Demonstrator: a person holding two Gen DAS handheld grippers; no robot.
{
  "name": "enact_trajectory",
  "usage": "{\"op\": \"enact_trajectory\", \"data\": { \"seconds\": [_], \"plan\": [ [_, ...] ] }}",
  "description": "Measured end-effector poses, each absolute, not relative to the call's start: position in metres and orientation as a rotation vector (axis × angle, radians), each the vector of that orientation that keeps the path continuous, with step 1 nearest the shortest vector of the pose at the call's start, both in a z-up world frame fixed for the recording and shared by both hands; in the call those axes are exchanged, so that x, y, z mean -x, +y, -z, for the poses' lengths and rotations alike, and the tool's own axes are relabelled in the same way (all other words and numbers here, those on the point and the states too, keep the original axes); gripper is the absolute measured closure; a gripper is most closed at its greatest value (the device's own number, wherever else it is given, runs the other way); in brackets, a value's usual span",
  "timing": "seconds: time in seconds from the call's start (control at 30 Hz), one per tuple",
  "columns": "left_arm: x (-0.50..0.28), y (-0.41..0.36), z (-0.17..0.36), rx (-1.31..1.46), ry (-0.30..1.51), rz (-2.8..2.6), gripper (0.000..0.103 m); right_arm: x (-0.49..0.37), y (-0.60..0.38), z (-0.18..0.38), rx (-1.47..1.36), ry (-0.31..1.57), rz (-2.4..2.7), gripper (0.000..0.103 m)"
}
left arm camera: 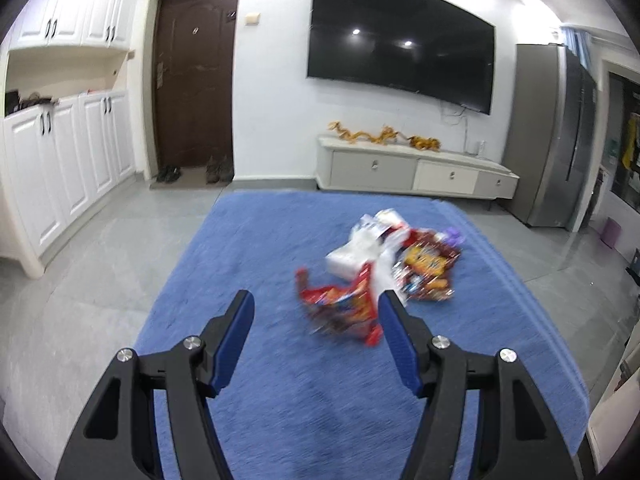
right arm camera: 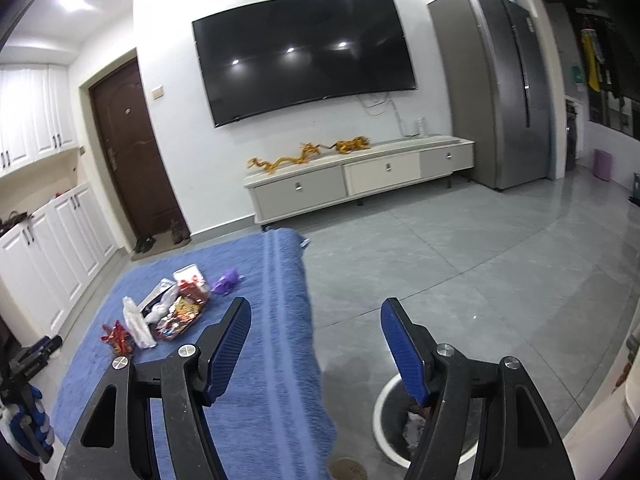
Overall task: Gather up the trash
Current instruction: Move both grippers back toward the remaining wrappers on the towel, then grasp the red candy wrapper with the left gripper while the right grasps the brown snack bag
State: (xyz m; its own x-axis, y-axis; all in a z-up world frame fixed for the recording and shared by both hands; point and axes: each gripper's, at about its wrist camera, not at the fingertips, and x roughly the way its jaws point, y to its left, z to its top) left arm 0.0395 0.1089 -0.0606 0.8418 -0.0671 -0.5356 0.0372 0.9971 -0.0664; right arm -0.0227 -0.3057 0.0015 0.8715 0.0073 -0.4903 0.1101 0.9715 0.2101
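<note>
A pile of trash [left arm camera: 384,264] lies on a blue rug [left arm camera: 260,400]: a red snack wrapper [left arm camera: 340,308] nearest, white packaging [left arm camera: 352,256], an orange and dark snack bag [left arm camera: 424,264] and a purple scrap [left arm camera: 452,236]. My left gripper [left arm camera: 316,296] hovers just short of the red wrapper, open, nothing between its pads. In the right wrist view the same pile [right arm camera: 168,312] sits far left on the rug [right arm camera: 260,360]. My right gripper [right arm camera: 315,303] is open and empty over the rug's right edge. Below its right finger stands a white-rimmed bin [right arm camera: 384,400] with crumpled trash [right arm camera: 416,424] inside.
Grey tiled floor [right arm camera: 460,260] surrounds the rug. A low TV stand [left arm camera: 416,172] under a wall TV, a brown door [left arm camera: 196,92] with shoes [left arm camera: 216,170], white cabinets [left arm camera: 60,168], a steel fridge [right arm camera: 500,92] and a small purple bin [right arm camera: 602,164] line the walls.
</note>
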Motion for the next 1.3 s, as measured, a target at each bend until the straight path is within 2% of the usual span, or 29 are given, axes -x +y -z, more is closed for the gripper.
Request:
{"op": "enact_trajectory", "data": {
  "seconds": [0.17, 0.43, 0.83, 0.9, 1.03, 1.17, 1.23, 1.3],
  "plan": [
    [-0.045, 0.122, 0.080, 0.099, 0.610, 0.117, 0.040, -0.008, -0.277, 0.009, -0.217, 0.563, -0.018, 0.038],
    [-0.093, 0.084, 0.083, 0.044, 0.649, 0.318, 0.041, -0.063, -0.226, 0.035, -0.192, 0.663, -0.160, 0.038],
    [-0.160, 0.067, 0.118, 0.019, 0.811, 0.369, 0.063, -0.171, -0.166, 0.100, -0.259, 0.854, -0.396, 0.038],
    [-0.166, 0.066, 0.122, 0.009, 0.826, 0.373, 0.066, -0.190, -0.158, 0.114, -0.283, 0.883, -0.415, 0.041],
    [-0.173, 0.066, 0.131, 0.015, 0.849, 0.380, 0.080, -0.219, -0.148, 0.135, -0.302, 0.920, -0.412, 0.044],
    [-0.175, 0.068, 0.132, 0.024, 0.844, 0.384, 0.087, -0.239, -0.147, 0.146, -0.317, 0.936, -0.399, 0.051],
    [-0.175, 0.069, 0.131, 0.026, 0.837, 0.383, 0.095, -0.247, -0.143, 0.151, -0.324, 0.939, -0.391, 0.058],
    [-0.175, 0.068, 0.129, 0.031, 0.829, 0.382, 0.095, -0.250, -0.145, 0.151, -0.336, 0.933, -0.394, 0.074]
  ]
}}
